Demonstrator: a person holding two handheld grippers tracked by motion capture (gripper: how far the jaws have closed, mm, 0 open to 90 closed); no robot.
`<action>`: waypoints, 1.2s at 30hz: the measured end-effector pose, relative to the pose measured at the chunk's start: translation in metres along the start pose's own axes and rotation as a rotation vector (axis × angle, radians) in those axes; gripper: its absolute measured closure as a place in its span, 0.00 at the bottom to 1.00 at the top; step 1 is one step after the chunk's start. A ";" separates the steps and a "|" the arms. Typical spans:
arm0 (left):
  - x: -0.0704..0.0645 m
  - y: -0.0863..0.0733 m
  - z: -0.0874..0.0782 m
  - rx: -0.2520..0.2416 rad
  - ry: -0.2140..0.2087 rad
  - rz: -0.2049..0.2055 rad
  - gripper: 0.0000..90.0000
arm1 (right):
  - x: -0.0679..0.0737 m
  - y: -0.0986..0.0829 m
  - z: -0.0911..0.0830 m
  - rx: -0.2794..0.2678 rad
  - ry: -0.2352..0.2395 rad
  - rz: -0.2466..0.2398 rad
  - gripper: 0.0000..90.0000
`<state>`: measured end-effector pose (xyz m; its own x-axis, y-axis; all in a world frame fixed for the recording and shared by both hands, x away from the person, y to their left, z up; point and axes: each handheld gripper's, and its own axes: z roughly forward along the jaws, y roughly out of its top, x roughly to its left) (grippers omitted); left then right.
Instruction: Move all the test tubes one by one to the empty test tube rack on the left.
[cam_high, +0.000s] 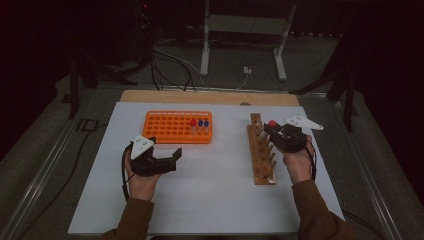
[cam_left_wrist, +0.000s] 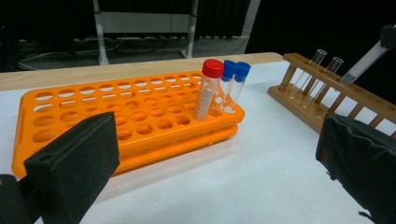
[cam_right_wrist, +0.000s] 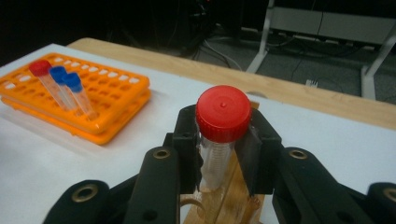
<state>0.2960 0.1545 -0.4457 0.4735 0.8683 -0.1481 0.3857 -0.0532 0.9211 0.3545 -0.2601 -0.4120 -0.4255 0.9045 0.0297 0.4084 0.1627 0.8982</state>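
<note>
My right gripper (cam_high: 273, 129) is shut on a clear tube with a red cap (cam_right_wrist: 223, 113), held upright just over the far end of the wooden tube rack (cam_high: 261, 152). That rack (cam_left_wrist: 327, 95) carries two uncapped glass tubes (cam_left_wrist: 314, 70). An orange rack (cam_high: 170, 127) stands at the centre left with a red-capped tube (cam_left_wrist: 208, 88) and two blue-capped tubes (cam_left_wrist: 235, 79) in its far right corner. Just in front of the orange rack, my left gripper (cam_high: 172, 160) rests open with nothing between its jaws; its pads (cam_left_wrist: 74, 161) stand wide apart.
Both racks stand on a white board (cam_high: 215, 185) laid over a wooden table (cam_high: 210, 96). Bare board lies between the racks and toward the near edge. Beyond the table, a white stand's legs (cam_high: 205, 55) and cables (cam_high: 170, 62) lie on the floor.
</note>
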 end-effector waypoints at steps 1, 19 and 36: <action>0.000 0.000 0.000 -0.002 -0.003 0.000 0.00 | 0.000 0.002 -0.002 -0.004 0.002 -0.002 0.79; -0.014 -0.002 0.005 -0.043 -0.032 0.043 0.01 | 0.017 0.016 -0.023 -0.065 0.073 -0.043 0.79; -0.054 0.003 0.035 -0.066 -0.136 0.109 0.01 | 0.068 0.006 -0.002 -0.019 0.248 -0.066 0.79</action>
<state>0.2998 0.0904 -0.4479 0.6142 0.7841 -0.0897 0.2760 -0.1069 0.9552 0.3262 -0.1981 -0.4040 -0.6366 0.7675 0.0757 0.3591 0.2082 0.9098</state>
